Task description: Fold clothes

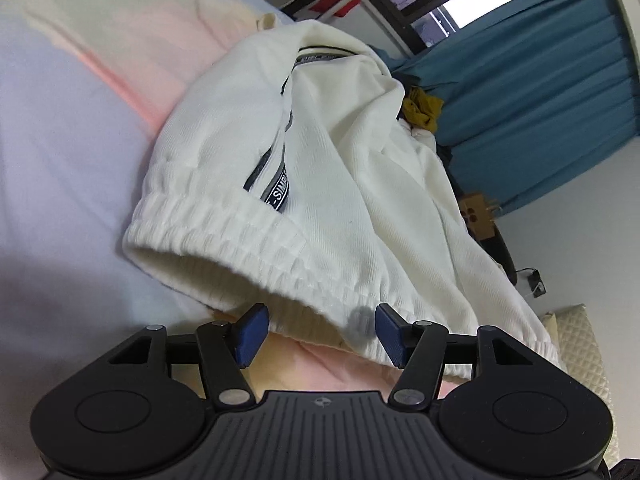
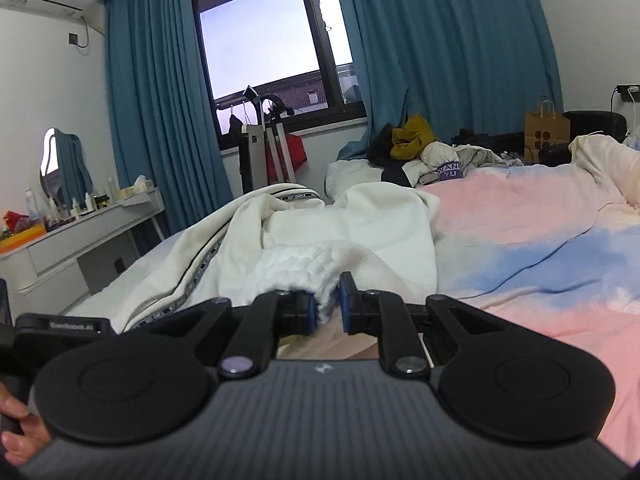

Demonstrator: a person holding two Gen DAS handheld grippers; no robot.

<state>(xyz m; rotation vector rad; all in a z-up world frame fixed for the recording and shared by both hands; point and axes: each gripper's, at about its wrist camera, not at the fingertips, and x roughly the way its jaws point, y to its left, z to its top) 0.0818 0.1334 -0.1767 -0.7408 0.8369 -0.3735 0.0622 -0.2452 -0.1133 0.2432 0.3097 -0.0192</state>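
Lying crumpled on the bed (image 2: 540, 240), over the pink-and-blue cover, white sweatpants (image 1: 320, 160) with a black lettered stripe along the leg, ribbed waistband (image 1: 256, 240) turned toward the left wrist camera. Hovering at that waistband, left gripper (image 1: 319, 332), blue pads (image 1: 252, 334) spread well apart, hem lying between them and touching neither. Seen from the right wrist view, right gripper (image 2: 329, 306) with pads nearly together, clamped on a bunched ribbed cuff (image 2: 296, 268) of the same sweatpants (image 2: 360, 220), cloth pinched in the narrow gap. Resting at the lower left edge of that view, fingertips of a hand (image 2: 20, 432) on the gripper body. Heaped at the far end of the bed, a pile of other clothes (image 2: 432, 152), a mustard garment (image 2: 412, 132) on top. Standing behind, teal curtains (image 2: 440, 60) either side of a dark-framed window (image 2: 264, 40); brown paper bag (image 2: 546, 130) at the right; white dressing counter (image 2: 80, 232) with bottles and a mirror at the left.
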